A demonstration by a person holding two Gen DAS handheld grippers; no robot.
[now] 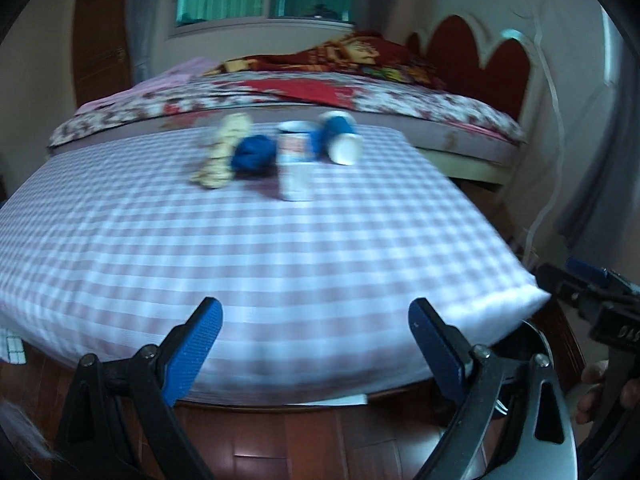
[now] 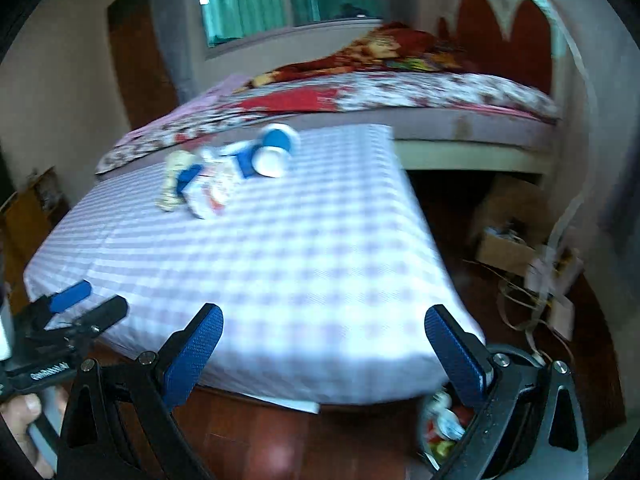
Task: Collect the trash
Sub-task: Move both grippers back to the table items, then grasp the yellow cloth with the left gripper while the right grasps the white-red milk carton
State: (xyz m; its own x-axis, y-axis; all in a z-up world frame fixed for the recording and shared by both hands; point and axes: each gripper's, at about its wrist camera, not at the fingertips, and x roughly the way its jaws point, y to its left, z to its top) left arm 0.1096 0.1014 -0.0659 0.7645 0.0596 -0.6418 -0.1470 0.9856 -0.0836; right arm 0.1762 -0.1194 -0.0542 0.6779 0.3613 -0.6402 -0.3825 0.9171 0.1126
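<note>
Blue-and-white blurred paper cups [image 1: 296, 160] and wrappers on checked cloth [image 1: 260, 264].

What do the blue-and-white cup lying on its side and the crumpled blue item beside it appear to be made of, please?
The blue-and-white cup looks like matte paper: thin wall, printed band, pale inside. The crumpled blue item seems soft, perhaps plastic film or cloth; blur leaves it open.

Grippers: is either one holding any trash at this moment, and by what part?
Nothing is held. The left gripper and right gripper are both open and empty, short of the trash on the checked cloth.
</note>
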